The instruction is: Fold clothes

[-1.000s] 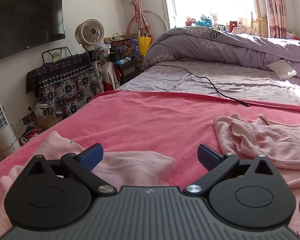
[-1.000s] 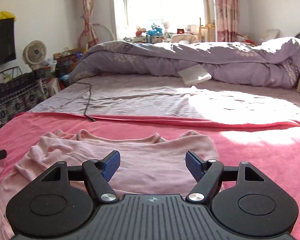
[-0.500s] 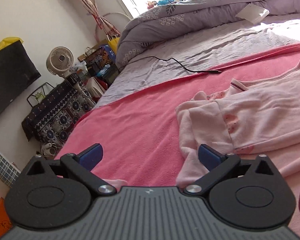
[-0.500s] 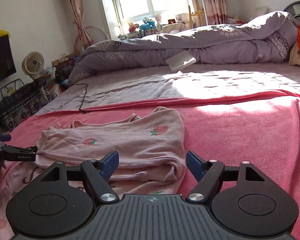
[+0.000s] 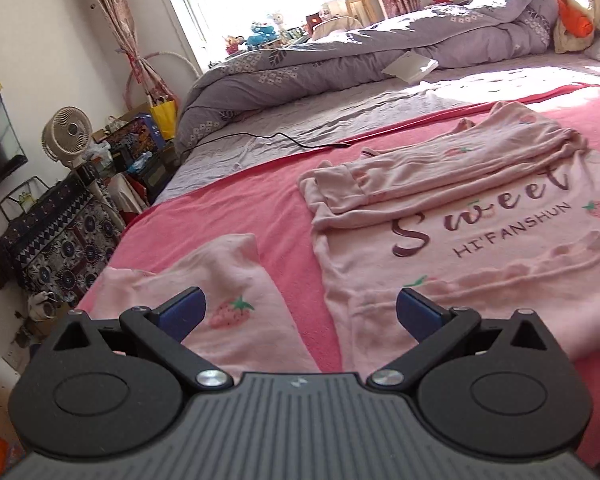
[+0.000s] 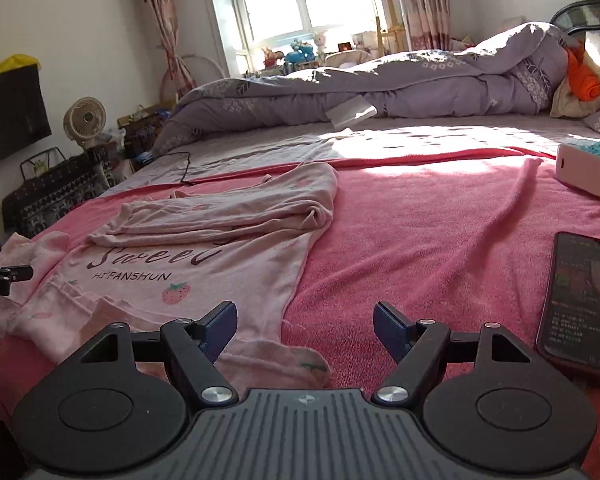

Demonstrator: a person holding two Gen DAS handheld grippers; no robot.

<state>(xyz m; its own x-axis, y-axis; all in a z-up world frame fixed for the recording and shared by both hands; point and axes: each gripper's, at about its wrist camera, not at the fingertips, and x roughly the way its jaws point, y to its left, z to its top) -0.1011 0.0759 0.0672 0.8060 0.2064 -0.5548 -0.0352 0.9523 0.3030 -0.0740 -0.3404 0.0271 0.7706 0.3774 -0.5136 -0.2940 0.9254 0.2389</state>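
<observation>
The shirt [image 6: 188,264] lies spread on the blanket [image 6: 420,248], which covers the near part of the bed. A sleeve [image 5: 236,280] lies left of the shirt, apart from its body. A phone [image 6: 580,300] rests on the blanket well right of the shirt, a box [image 6: 584,172] beyond it. Behind the shirt a cable [image 5: 268,138] crosses the sheet; farther back lies a heaped duvet [image 6: 380,92]. A fan [image 5: 66,134] stands off the bed to the shirt's left.

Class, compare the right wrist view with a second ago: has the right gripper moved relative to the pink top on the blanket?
Yes. The right gripper has shifted rightward: the pink top, earlier centred ahead of the jaws, now lies left, and a phone appears on the right.
</observation>
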